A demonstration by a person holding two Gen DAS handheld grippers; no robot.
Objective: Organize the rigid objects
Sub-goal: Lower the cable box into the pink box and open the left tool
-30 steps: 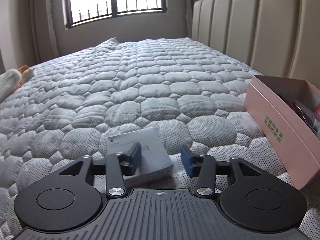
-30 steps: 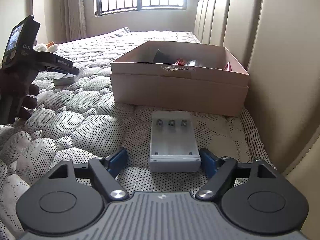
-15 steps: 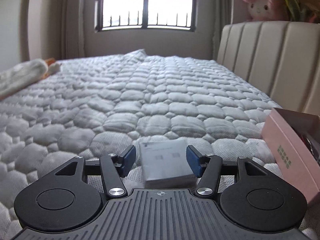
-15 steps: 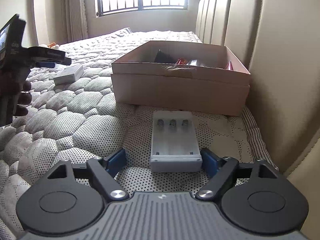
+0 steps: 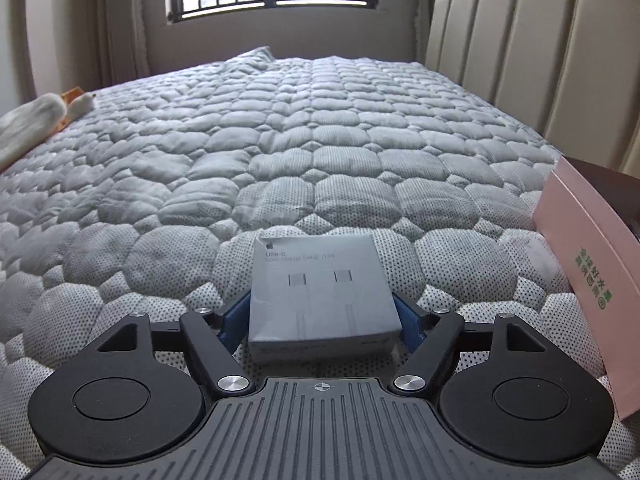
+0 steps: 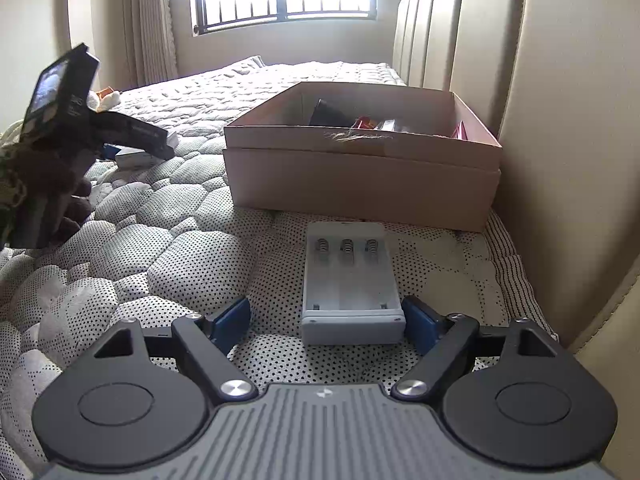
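Note:
A flat white cable box lies on the quilted mattress. My left gripper straddles its near end; the jaws are opening, and the blue pads stand just outside the box's sides. A white battery holder with three springs lies in front of the pink-brown cardboard box. My right gripper is open around the holder's near end, its right pad close to it and its left pad well clear. In the right wrist view the left gripper shows at far left, over the cable box.
The cardboard box holds several small items and stands against the padded headboard. A white plush toy lies at the mattress's far left. The window wall is beyond the bed.
My left gripper has rolled level and moved forward, so the cable box now sits squarely between its pads, and its jaws have widened. The right gripper and battery holder have not moved.

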